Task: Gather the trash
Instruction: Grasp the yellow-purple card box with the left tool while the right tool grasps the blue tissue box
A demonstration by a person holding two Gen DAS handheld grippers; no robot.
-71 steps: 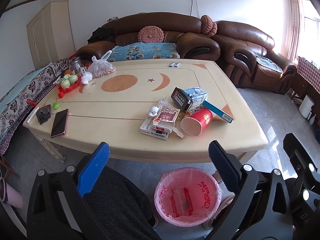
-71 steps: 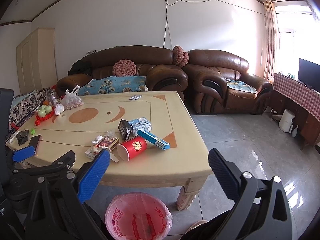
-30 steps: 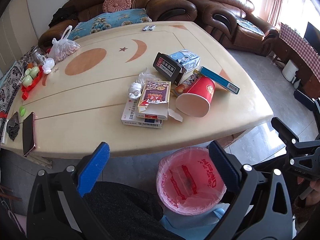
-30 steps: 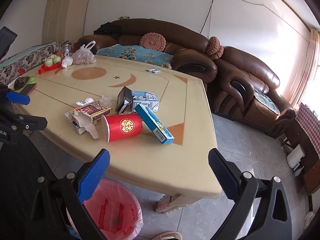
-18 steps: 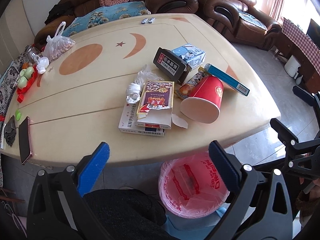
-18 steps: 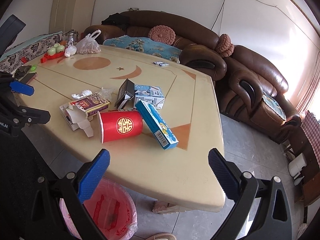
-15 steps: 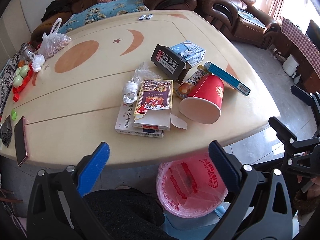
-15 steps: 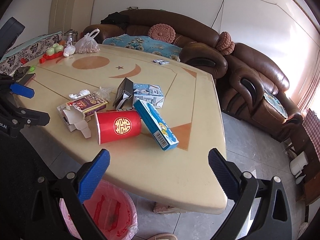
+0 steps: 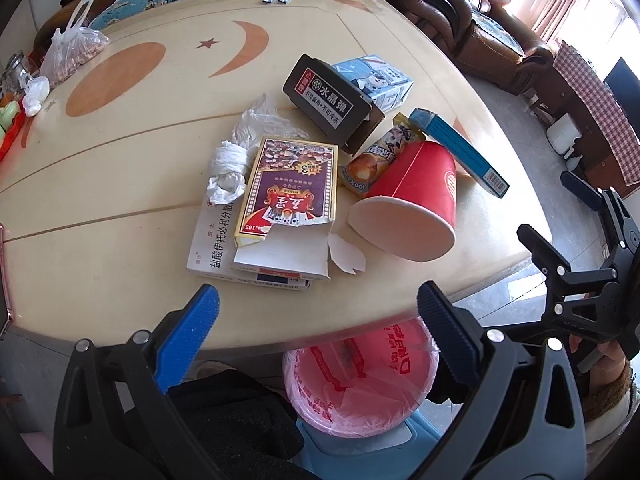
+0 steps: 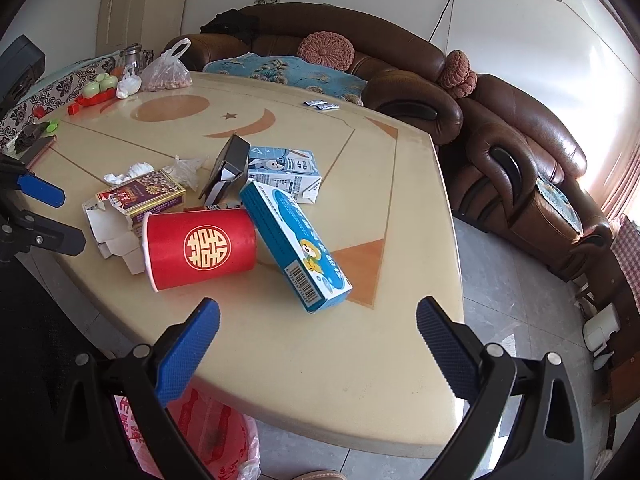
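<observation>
Trash sits clustered mid-frame on a glossy cream table [image 9: 100,168] with orange moon and star inlays: red paper cup [image 9: 408,208] on its side, long blue carton [image 10: 294,246] leaning on it, torn playing-card box [image 9: 290,192] on a flat white medicine box [image 9: 208,248], crumpled tissue [image 9: 228,168], black box [image 9: 328,100], pale blue milk carton [image 9: 376,78]. Pink-lined bin [image 9: 360,376] stands on the grey tile floor under the near table edge, lower centre. Brown leather sofas [image 10: 520,152] fill the upper right. Left gripper [image 9: 316,312] hovers over the near edge, jaws wide apart, empty. Right gripper [image 10: 318,320] likewise, jaws apart, just short of the blue carton.
</observation>
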